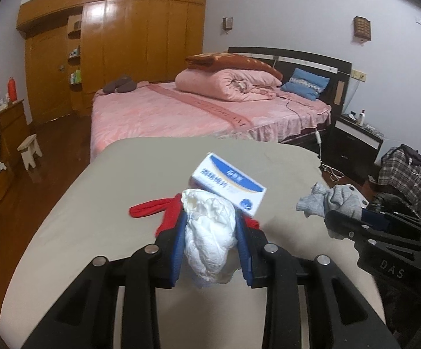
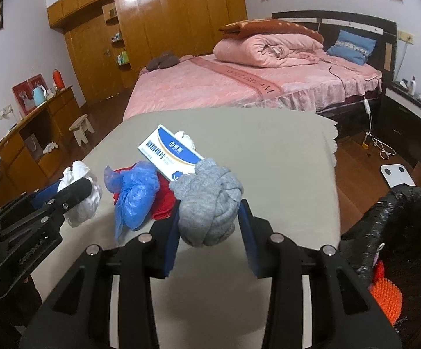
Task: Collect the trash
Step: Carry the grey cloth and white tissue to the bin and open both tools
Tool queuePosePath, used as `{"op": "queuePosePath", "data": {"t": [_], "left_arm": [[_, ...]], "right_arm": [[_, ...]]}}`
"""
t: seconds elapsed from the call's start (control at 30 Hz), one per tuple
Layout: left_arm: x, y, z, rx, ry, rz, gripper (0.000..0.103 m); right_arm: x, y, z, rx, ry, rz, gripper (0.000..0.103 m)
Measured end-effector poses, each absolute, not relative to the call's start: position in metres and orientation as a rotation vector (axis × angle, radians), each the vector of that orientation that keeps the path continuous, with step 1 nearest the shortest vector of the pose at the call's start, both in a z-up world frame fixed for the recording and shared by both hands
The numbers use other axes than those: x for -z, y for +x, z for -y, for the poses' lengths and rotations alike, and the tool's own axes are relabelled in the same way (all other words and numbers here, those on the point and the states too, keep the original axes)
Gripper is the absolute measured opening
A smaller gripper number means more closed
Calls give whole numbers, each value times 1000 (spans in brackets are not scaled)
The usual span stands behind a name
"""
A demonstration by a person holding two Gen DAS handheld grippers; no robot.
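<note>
Nearest the left wrist camera, the left gripper has its blue-padded jaws pinching a crumpled white paper wad, which hangs clear above the beige cloth-covered table. In the right wrist view, the right gripper likewise has its jaws pressed on a balled-up grey knitted sock, held above the same table.

Just beyond the two grippers, more items lie on the tabletop: a crumpled blue plastic bag resting against a red fabric piece, and behind them a white-and-blue rectangular cardboard box with printed lettering. A small scrap of white tissue peeks out behind the box.

At the right edge of the right wrist view, beside the table, stands a bin lined with a black plastic bag; something orange and bristly shows near it.

Farther off stands a bed with a pink patterned bedspread, carrying a folded pink quilt and a blue pillow. A tall glossy wooden wardrobe fills the far wall.
</note>
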State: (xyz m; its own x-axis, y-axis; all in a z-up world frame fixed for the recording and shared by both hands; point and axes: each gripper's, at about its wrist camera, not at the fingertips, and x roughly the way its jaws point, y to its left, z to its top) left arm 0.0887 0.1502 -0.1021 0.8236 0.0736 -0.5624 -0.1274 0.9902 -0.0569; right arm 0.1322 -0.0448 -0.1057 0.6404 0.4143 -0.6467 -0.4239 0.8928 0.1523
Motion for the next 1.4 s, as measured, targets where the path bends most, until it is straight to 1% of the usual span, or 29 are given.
{"op": "queuePosePath", "data": {"t": [0.3, 0.63, 1.07, 1.4], "left_arm": [[95, 97, -110, -38, -74, -582, 32], [91, 107, -43, 90, -44, -578, 32], [86, 119, 53, 276, 0, -567, 32], [94, 129, 120, 416, 32, -583, 32]], "right_arm": [[91, 121, 91, -430, 20, -700, 37], [83, 113, 159, -317, 63, -675, 37], [97, 96, 264, -120, 105, -669, 37], [109, 89, 319, -14, 126, -671, 39]]}}
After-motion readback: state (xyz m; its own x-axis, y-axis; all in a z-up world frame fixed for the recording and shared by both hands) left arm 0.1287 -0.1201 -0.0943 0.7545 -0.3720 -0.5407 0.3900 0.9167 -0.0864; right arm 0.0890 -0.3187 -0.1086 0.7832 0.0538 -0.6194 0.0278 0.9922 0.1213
